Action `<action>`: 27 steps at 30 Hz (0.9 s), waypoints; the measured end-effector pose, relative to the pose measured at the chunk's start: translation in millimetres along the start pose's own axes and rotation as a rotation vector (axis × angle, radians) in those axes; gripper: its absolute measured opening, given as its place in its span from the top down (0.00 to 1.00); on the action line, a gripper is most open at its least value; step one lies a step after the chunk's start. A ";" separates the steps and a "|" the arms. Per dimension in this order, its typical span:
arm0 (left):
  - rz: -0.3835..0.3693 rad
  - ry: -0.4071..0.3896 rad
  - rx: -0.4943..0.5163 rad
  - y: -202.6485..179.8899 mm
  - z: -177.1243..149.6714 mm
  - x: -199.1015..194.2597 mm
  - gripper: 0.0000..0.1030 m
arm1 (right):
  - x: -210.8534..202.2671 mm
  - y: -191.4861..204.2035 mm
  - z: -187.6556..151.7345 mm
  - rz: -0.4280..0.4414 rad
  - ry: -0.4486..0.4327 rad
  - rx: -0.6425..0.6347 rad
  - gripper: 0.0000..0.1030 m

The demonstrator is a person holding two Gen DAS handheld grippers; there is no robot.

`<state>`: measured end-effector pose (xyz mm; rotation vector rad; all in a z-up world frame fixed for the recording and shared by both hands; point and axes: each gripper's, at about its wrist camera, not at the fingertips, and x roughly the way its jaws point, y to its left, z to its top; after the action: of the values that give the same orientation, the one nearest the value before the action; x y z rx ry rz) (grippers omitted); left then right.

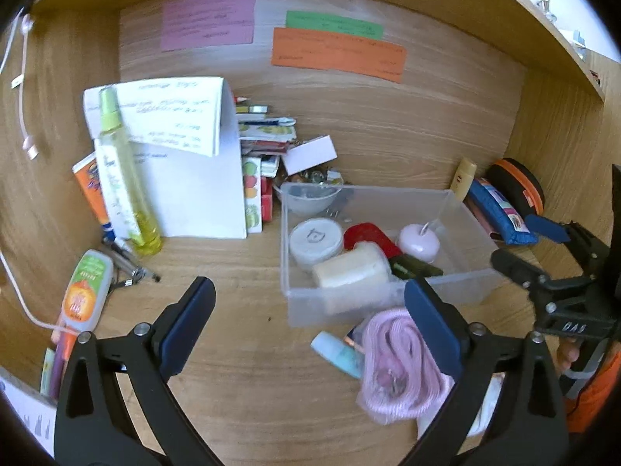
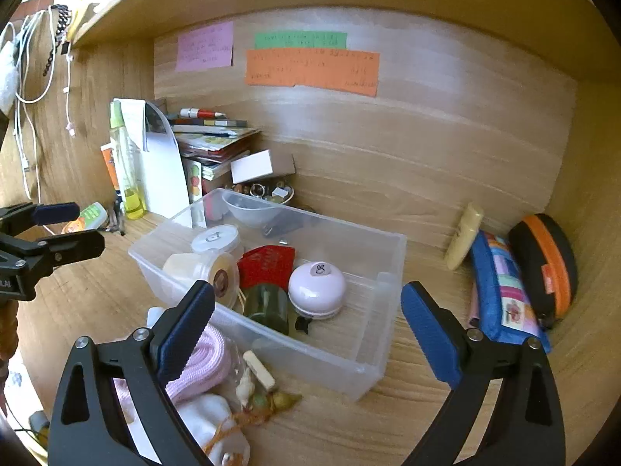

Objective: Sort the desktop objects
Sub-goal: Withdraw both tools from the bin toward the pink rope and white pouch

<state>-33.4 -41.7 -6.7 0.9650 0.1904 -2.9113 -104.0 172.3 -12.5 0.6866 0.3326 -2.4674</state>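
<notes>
Clear plastic bin waits between two empty tongs

Clear plastic bin [image 2: 271,283] sits on the wooden counter [image 1: 240,349], holding a pink round case [image 2: 316,283], a red piece [image 2: 266,264], a white-lidded jar [image 2: 215,239] and a cream jar [image 2: 202,270]. Left tongs [image 1: 310,322] and right tongs [image 2: 306,330] both stand wide apart, gripping nothing. A pink cord bundle [image 1: 396,365] lies just beside the bin's near wall.
</notes>
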 end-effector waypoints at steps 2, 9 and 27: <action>0.001 0.007 -0.001 2.3 -8.3 -4.0 0.04 | -5.9 -1.1 -2.9 -0.006 -0.001 0.003 0.06; -0.015 0.054 0.005 5.5 -35.7 -5.0 0.04 | -18.8 -3.2 -23.0 -0.028 0.041 0.030 0.06; -0.089 0.094 -0.032 -11.3 -66.0 -13.5 0.04 | -22.3 41.3 -93.7 0.178 0.233 0.016 0.06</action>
<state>15.2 -21.0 -50.0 1.1174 0.2914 -2.9344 -26.8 182.9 -82.7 0.9712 0.3246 -2.2282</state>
